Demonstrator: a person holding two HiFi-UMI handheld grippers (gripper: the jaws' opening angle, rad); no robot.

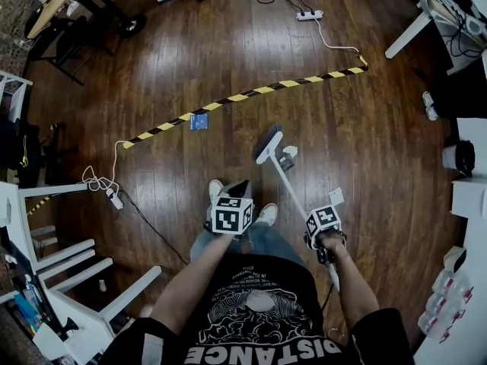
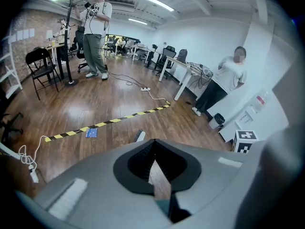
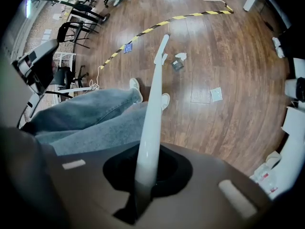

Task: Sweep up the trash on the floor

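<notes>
One broom [image 1: 291, 190] | clamped in right hand-held gripper [image 3: 145, 178] | trash [image 1: 286, 159] beyond (by bristles [image 1: 267, 138])

The left gripper [image 2: 153, 149] holds its grey jaws together at the tips, with nothing between them. Only a sliver of wooden floor [image 2: 95, 104] shows through the slit behind. Just past them lies the pale head of a broom [image 2: 139, 136]. Farther off, yellow-and-black hazard tape [image 2: 105, 123] crosses the boards, with a small blue packet [image 2: 91, 132] just beside it. A marker cube [image 2: 246, 141] shows at the right.
</notes>
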